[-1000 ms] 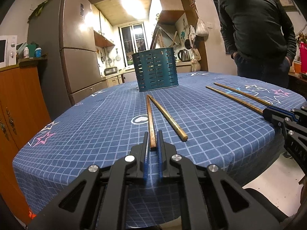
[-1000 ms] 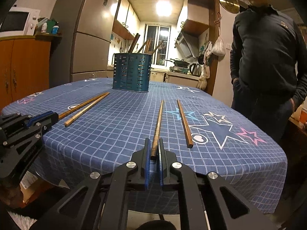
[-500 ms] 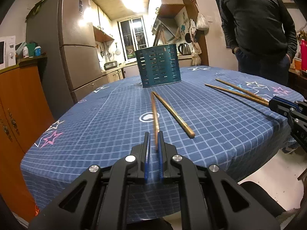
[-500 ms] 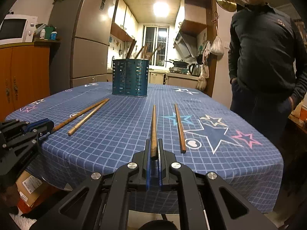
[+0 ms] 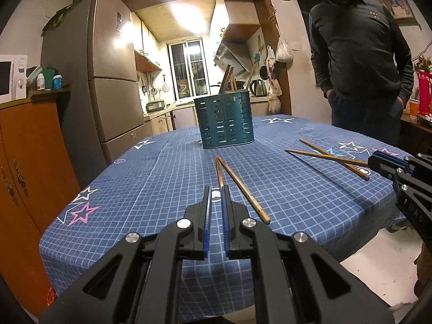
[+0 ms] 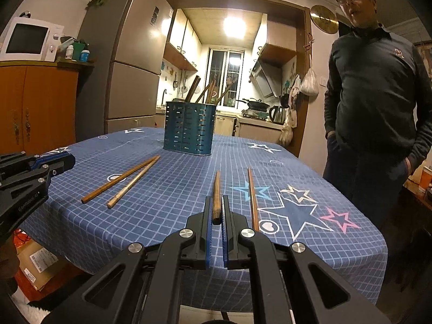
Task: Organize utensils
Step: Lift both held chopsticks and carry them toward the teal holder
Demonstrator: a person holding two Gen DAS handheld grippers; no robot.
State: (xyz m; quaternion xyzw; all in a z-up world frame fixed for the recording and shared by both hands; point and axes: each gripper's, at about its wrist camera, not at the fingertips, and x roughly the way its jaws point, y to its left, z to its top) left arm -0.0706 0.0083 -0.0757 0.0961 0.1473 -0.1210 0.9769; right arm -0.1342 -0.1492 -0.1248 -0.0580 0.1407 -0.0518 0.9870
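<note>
Chopsticks all over the blue star tablecloth point(image 5: 167, 178), with the teal slotted holder point(image 5: 225, 120) standing toward the far end and a few sticks already poking out of it. Left gripper point(image 5: 216, 202) is clamped on the near end of one chopstick point(image 5: 219, 171), its partner point(image 5: 244, 189) lying loose just beside it. Right gripper point(image 6: 216, 210) is pinching another chopstick point(image 6: 216, 194), with its mate point(image 6: 252, 197) flat on the cloth right next to it.

The holder point(image 6: 189, 128) hides the lower ends of the sticks point(image 6: 208, 91) standing in it. In the left view the man point(image 5: 359, 62) is cut off at the forehead by the top edge. The right tool point(image 5: 405, 172) shows there only partly, its tip unclear.
</note>
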